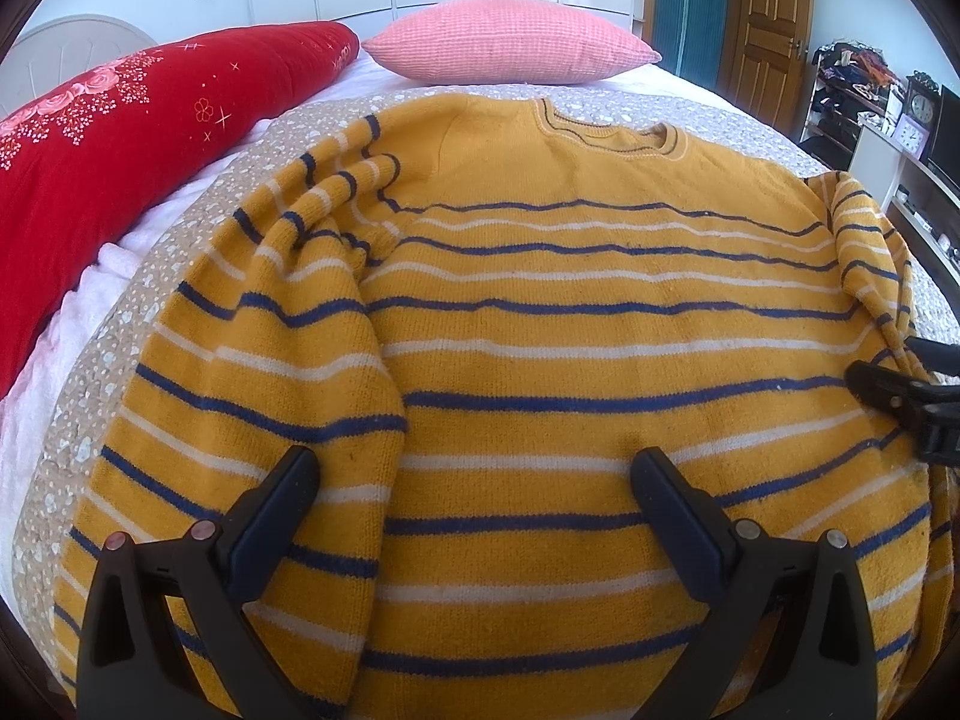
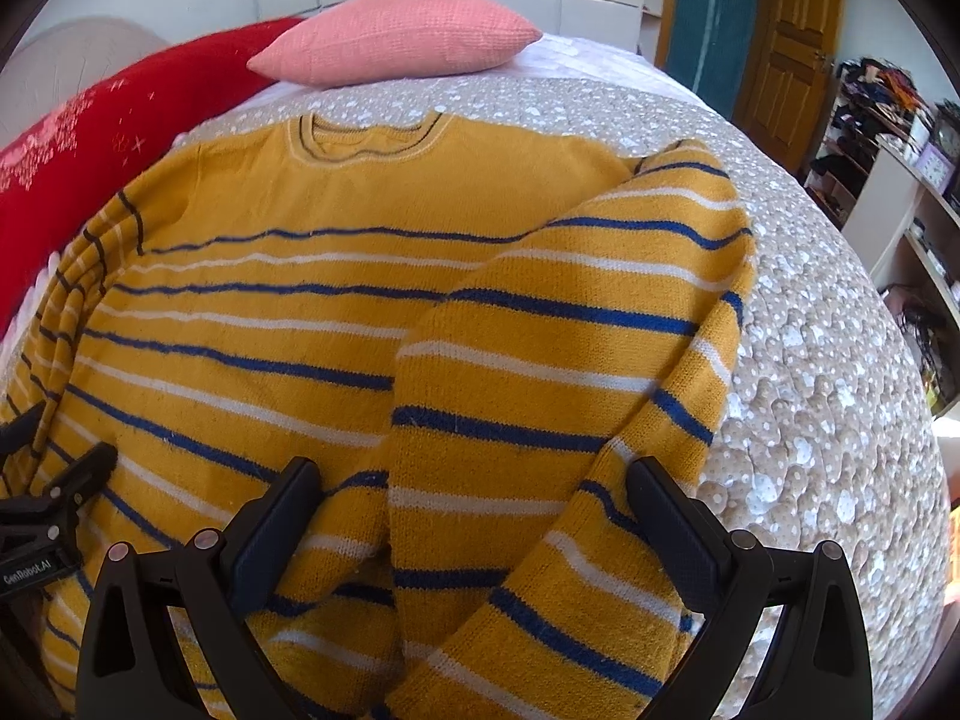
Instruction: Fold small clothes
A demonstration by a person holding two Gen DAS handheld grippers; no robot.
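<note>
Sweater (image 1: 540,312) first: we have it lying flat on the bed (image 2: 810,360), neck hole towards the pink pillow (image 1: 510,42) and red cushion (image 1: 120,138), hem nearest us. Both sleeves are already turned in over the striped body. The left sleeve (image 1: 288,324) runs down along that side, and the right sleeve (image 2: 540,360) lies slantwise across the front.

Our left tongs (image 1: 474,480) hover wide apart just above the lower body, holding nothing. Our right tongs (image 2: 471,492) are also spread open, with the right sleeve lying between the fingers; we cannot tell whether they touch the knit.

We judge the sleeve step to be about done, though the right sleeve sits a bit crooked. Next, we think, comes the long fold. That calls for each pair of tongs to pinch a hem corner, catching both layers, and carry the hem up towards the collar (image 2: 366,138) evenly so the sleeves stay tucked inside.
</note>
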